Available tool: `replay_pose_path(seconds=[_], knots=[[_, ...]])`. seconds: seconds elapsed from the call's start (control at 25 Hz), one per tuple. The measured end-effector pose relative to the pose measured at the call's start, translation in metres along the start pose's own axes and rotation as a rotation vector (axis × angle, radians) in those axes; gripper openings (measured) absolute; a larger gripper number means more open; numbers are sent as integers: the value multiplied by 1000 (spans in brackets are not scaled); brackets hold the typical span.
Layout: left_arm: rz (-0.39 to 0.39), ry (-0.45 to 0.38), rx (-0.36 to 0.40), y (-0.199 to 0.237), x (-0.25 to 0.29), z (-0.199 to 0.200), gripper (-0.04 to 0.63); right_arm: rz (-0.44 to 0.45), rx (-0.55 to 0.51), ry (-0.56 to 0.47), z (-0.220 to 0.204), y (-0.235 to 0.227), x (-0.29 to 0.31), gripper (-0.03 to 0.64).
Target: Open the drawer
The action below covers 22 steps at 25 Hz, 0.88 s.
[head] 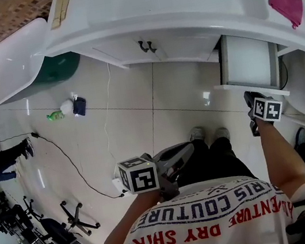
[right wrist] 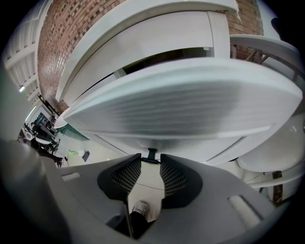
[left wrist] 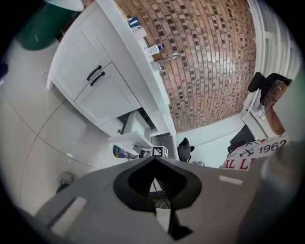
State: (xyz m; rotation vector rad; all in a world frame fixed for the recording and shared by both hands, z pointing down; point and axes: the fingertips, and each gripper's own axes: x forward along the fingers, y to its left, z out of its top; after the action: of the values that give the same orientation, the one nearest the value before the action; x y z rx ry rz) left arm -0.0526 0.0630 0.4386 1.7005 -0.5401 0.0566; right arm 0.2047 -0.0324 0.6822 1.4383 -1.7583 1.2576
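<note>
The white drawer (head: 245, 61) stands pulled out from the right end of the vanity cabinet (head: 127, 44). In the right gripper view its front (right wrist: 190, 105) fills the frame from above. My right gripper (head: 253, 107) sits at the drawer's front edge. Its jaws (right wrist: 151, 164) stand partly closed around the small dark drawer handle (right wrist: 151, 154), whose bar spans the gap between the pad tips. My left gripper (head: 188, 149) hangs low in front of the person's body, away from the cabinet. Its jaws (left wrist: 153, 164) meet at the tips with nothing in them. It sees the drawer (left wrist: 131, 138) from afar.
Two cabinet doors with black pulls (head: 147, 46) lie left of the drawer. A pink cloth (head: 285, 1) lies on the countertop. A green bin (head: 61, 67), a white tub (head: 13, 61), bottles (head: 65, 109) and a cable (head: 78, 166) are on the tiled floor. Office chairs (head: 70, 217) stand at lower left.
</note>
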Motion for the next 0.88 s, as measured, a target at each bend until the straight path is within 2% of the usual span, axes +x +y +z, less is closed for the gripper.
replay_pose_path(seconds=[0.28,0.4,0.6,0.72,0.88], knots=[[-3,-3,0,2,-7,-2,-15,24,57,-4,2,2,-1,146],[-3,-4,1,4,-9,-4,-15,59,74,-28,0,8,-1,231],[-18,-4,9,5,-15,-2,-15,86,83,-59,-6,16,-18,250],[-40,1,19,2,-17,3,-15,150,62,-66,-8,39,-41,237],[-84,30,54,-6,-15,13,-15,255,25,-116,5,88,-90,126]])
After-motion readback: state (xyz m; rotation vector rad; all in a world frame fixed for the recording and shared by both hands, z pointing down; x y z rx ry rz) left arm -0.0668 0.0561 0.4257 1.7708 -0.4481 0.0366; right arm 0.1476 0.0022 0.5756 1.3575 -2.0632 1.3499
